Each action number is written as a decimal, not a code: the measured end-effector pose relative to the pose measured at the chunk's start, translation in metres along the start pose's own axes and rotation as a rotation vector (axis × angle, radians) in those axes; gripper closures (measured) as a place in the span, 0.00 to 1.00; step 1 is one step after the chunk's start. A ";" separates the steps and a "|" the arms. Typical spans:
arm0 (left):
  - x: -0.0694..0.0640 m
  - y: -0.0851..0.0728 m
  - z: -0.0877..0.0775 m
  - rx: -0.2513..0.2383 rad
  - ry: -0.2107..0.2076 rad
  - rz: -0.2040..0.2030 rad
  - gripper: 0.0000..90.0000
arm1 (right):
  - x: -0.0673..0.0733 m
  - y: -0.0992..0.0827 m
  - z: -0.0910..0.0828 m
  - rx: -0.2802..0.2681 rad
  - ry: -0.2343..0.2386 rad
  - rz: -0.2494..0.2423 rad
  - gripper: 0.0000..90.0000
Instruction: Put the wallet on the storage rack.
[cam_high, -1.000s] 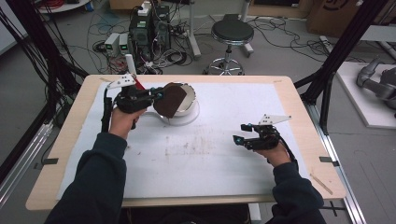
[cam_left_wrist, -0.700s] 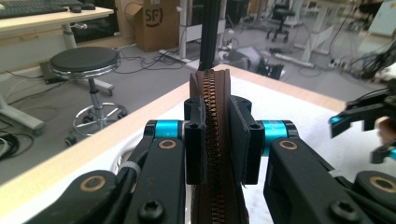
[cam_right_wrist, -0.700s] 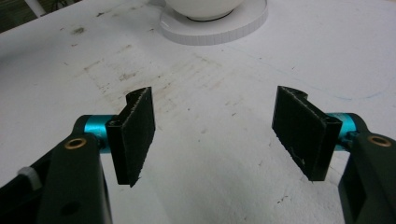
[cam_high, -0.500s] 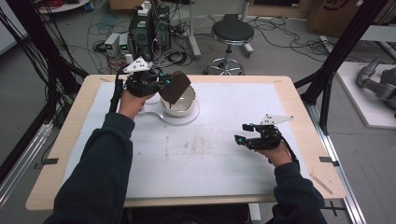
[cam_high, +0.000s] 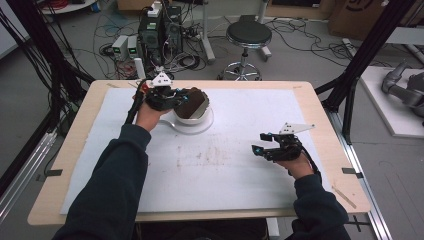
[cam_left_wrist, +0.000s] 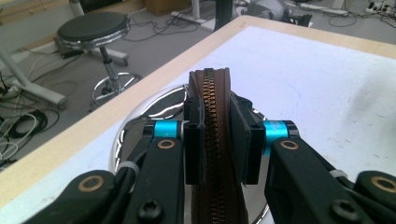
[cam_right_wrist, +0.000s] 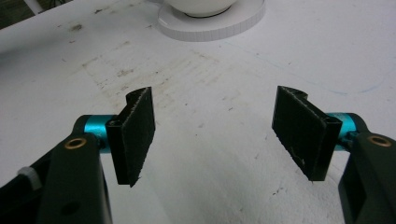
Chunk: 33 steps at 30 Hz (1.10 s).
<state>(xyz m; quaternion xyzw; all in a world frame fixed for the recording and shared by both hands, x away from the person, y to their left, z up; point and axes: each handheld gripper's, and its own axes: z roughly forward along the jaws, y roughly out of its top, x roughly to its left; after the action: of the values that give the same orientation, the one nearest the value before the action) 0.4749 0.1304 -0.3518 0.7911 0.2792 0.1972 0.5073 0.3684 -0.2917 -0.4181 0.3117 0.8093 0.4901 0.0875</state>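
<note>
The left claw (cam_high: 186, 96) is clamped on a brown zippered pouch (cam_high: 191, 103), its two black jaws pressed flat against either side of the pouch so that the brass zipper (cam_left_wrist: 215, 122) runs straight up between them in the left gripper view. The pouch stands on edge in that grip, directly over a shiny metal bowl (cam_left_wrist: 154, 109) whose rim curves out from under the jaws; from the high view the bowl (cam_high: 202, 116) sits on a white round plate (cam_high: 194, 126) just below and ahead of the claw, near the far edge of the counter (cam_high: 310, 95). The right claw (cam_high: 261, 143) is well apart from the left one, low over the white mat (cam_high: 220, 165), and its jaws stand wide apart with nothing between them. Ahead of the right claw, past a scuffed, stained patch of the mat (cam_right_wrist: 154, 74), lies the white plate (cam_right_wrist: 212, 25) with the base of a bowl on it.
</note>
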 end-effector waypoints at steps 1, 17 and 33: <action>0.000 -0.001 0.003 0.003 0.004 -0.010 0.82 | 0.000 0.000 0.000 0.000 0.000 -0.001 0.34; 0.010 -0.026 -0.015 -0.009 -0.024 -0.203 0.63 | 0.000 0.000 -0.001 0.000 -0.008 -0.001 0.34; 0.004 -0.024 0.005 0.098 0.064 -0.050 0.64 | 0.000 -0.002 -0.002 0.005 -0.008 0.006 0.34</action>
<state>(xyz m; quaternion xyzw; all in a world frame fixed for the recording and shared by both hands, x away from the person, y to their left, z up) 0.4751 0.1371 -0.3752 0.8011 0.3241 0.1957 0.4635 0.3666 -0.2941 -0.4188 0.3165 0.8092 0.4870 0.0885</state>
